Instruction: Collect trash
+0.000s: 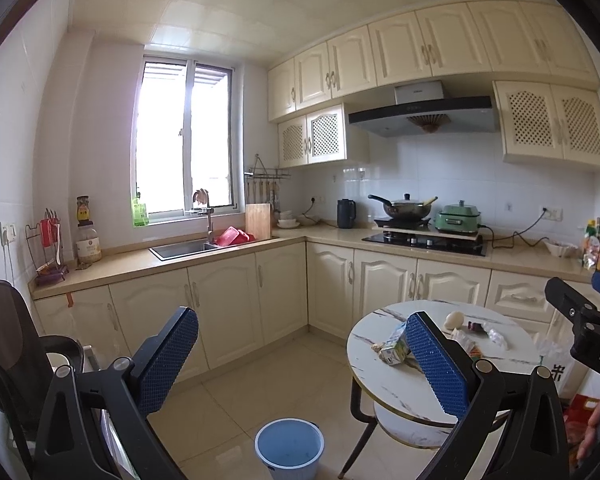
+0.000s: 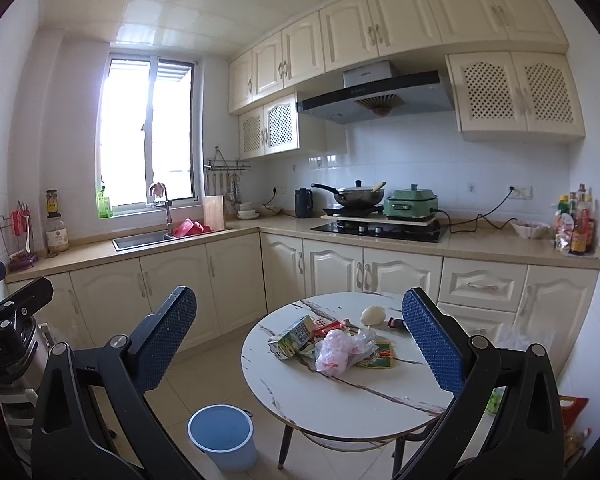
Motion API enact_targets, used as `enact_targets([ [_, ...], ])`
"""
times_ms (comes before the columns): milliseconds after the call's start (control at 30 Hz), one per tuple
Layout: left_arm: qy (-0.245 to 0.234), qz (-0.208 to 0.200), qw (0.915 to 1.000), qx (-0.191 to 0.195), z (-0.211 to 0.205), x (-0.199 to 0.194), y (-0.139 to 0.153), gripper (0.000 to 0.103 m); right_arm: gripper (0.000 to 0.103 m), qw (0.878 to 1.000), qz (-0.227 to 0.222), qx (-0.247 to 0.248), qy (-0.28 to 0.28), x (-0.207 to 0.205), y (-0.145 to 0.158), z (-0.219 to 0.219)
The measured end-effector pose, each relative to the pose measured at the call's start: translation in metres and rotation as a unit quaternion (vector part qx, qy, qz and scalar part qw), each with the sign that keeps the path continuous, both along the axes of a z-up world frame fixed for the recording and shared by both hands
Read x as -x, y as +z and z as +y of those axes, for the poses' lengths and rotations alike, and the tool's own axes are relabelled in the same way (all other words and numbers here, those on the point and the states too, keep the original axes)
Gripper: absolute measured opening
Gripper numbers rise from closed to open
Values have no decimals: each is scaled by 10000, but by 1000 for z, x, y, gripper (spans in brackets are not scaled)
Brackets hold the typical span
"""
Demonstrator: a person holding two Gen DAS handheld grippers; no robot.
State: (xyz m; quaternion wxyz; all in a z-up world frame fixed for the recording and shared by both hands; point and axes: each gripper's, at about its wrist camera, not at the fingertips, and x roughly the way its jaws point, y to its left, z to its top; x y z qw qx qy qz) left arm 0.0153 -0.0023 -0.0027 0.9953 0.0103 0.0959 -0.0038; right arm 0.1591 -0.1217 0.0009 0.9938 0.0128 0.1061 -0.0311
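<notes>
Both grippers, left gripper and right gripper, hold their blue-padded fingers spread wide with nothing between them. One blue-lined bin stands on the floor just left of the round desk. On the desk, beyond the right fingers, lie one green carton, one crumpled plastic bag, one flat wrapper and one pale round lump.

Right gripper body, seen in left wrist view: white letters "DAS", rest cut off. Left gripper body, seen in right wrist view: partial "...ot.AI". Range hood badge, carton print, bottle labels: too small/blurred to read.
</notes>
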Motion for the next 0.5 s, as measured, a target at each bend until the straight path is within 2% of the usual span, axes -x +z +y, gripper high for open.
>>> enact_targets([
  [200,-62,66,10000,5,-2,-18,-6,102,103,10000,59,-42,-66,-13,-6,-14],
  [333,-156,199,9997,-23,-8,-46,-18,102,103,9993,203,-58,-300,-29,-18,-38],
  [500,-393,751,9964,-72,-24,-108,-45,102,103,9962,565,-119,-645,-60,-49,-82],
])
